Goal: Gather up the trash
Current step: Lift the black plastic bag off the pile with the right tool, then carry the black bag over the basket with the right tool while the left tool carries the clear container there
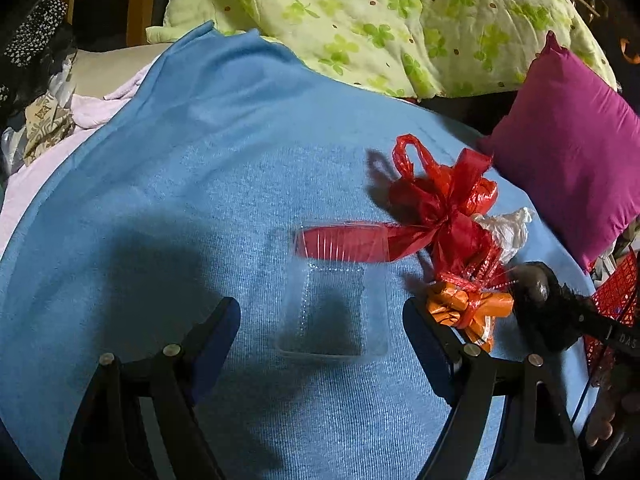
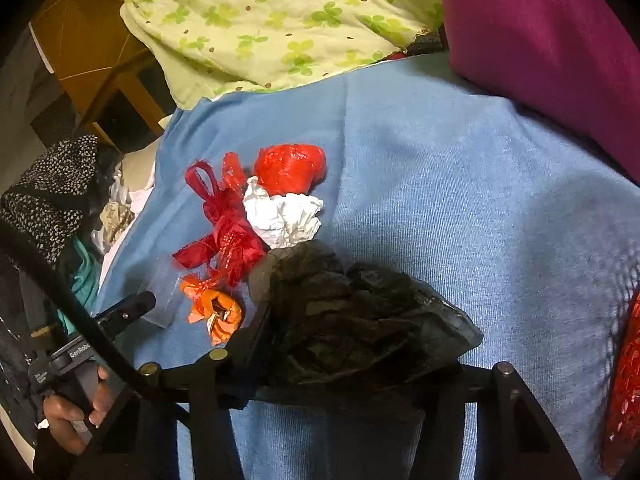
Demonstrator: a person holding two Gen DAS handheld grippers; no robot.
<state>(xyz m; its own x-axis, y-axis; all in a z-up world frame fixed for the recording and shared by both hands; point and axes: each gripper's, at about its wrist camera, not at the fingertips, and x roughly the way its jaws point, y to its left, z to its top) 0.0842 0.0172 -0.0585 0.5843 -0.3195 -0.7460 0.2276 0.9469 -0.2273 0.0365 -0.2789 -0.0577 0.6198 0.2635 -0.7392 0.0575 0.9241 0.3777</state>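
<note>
While black bag (image 2: 360,320) fills right claw (image 2: 360,360) | left claw (image 1: 320,328) straddles clear tray (image 1: 334,312)

Trash I see on the blue cloth (image 2: 460,184)

Clear tray (image 1: 334,316) lies flat; red bag (image 1: 440,204) knotted beside it; orange wrapper (image 2: 214,312) crumpled nearby; white paper (image 2: 282,220) balled; red wad (image 2: 290,168) touching it; black bag (image 2: 360,320) crumpled in front.

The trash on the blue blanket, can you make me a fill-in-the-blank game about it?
1. The right gripper has a crumpled ____ plastic bag between its fingers.
2. The clear plastic tray lies between the open fingers of the ____ gripper.
3. The crumpled white paper lies on a ____ blanket.
4. The pillow is ____.

Missing words: black; left; blue; purple
</note>
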